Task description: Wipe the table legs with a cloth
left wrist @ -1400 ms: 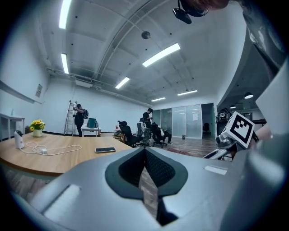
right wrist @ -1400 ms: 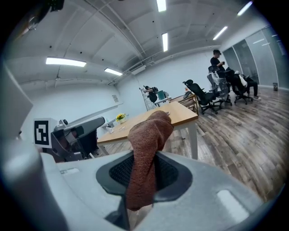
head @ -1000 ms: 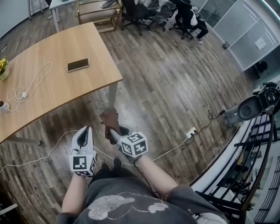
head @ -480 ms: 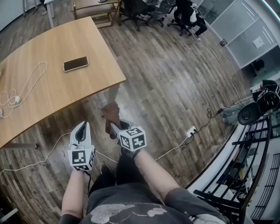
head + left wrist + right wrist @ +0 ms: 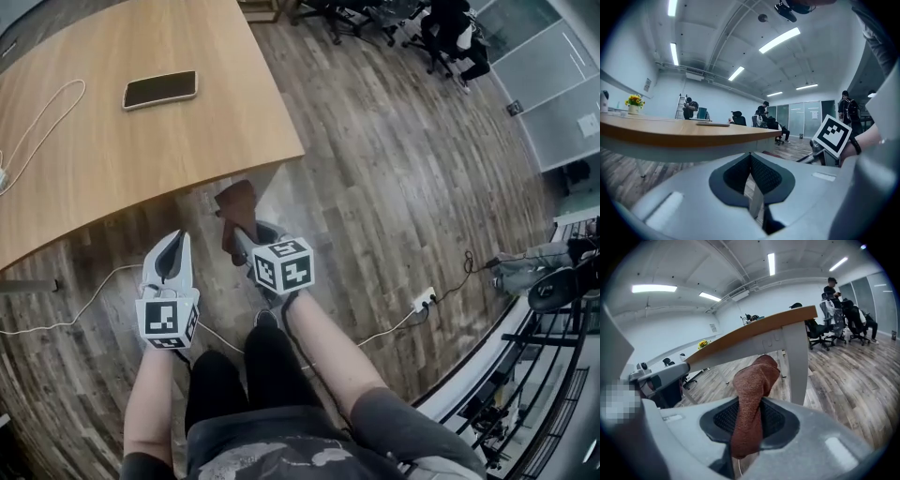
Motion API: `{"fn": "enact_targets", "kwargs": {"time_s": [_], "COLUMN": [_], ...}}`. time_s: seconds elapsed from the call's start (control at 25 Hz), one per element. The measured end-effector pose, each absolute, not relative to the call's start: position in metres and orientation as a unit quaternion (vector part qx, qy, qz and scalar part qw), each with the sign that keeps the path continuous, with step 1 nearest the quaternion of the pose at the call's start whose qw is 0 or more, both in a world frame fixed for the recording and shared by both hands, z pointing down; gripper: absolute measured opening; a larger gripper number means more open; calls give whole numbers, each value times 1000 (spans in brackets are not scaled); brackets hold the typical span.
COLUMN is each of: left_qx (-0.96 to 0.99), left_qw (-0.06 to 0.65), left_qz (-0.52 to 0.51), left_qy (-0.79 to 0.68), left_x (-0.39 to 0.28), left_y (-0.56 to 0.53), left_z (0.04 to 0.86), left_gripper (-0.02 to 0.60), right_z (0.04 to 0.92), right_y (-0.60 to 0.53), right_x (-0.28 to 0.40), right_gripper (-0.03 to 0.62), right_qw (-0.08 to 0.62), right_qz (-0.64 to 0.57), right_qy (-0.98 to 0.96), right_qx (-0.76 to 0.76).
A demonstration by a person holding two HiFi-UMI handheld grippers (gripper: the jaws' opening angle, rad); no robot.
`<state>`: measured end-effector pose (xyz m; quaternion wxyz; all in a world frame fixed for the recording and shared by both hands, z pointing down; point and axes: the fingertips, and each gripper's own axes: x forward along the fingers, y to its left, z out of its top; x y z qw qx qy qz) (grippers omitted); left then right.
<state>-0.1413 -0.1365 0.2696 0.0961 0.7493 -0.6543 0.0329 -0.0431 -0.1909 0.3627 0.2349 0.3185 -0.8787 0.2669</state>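
Observation:
My right gripper (image 5: 246, 239) is shut on a brown cloth (image 5: 236, 208), which sticks up out of the jaws just below the corner of the wooden table (image 5: 216, 141). In the right gripper view the cloth (image 5: 752, 380) stands a little left of the white table leg (image 5: 796, 362) and in front of it; I cannot tell if they touch. The left gripper (image 5: 175, 242) hovers beside it over the floor, its jaws together and nothing in them. In the left gripper view the pads (image 5: 761, 176) meet, with the table edge (image 5: 693, 133) beyond.
A black phone (image 5: 159, 89) and a white cable (image 5: 42, 122) lie on the tabletop. Another cable (image 5: 84, 300) and a power strip (image 5: 424, 300) are on the wood floor. Office chairs with people (image 5: 450, 28) stand far back; a black railing (image 5: 525, 375) runs at right.
The head view has dropped and closed in on the table corner. The right gripper still grips the cloth, now nearer the corner. The left gripper stays shut beside it.

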Motion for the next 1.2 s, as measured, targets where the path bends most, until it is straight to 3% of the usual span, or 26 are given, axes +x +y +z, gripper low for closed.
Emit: {"fn": "enact_targets", "kwargs": {"time_s": [0.24, 0.68, 0.84, 1.2], "left_qx": [748, 764, 767, 772], "left_qw": [92, 53, 14, 32], "left_qz": [31, 18, 42, 22], "left_qy": [-657, -642, -640, -634], "left_x": [-146, -158, -158, -164], "left_y": [-170, -222, -239, -253], "left_z": [317, 417, 466, 553], "left_gripper": [18, 19, 20, 20], "right_z": [377, 405, 440, 520], "right_y": [-232, -282, -284, -290], "right_x": [-62, -64, -60, -45], "right_gripper": [89, 89, 89, 89], "right_qw": [200, 66, 56, 79], "right_qz": [262, 281, 283, 246], "right_qy": [-889, -900, -905, -912], "right_qx": [317, 326, 314, 320]}}
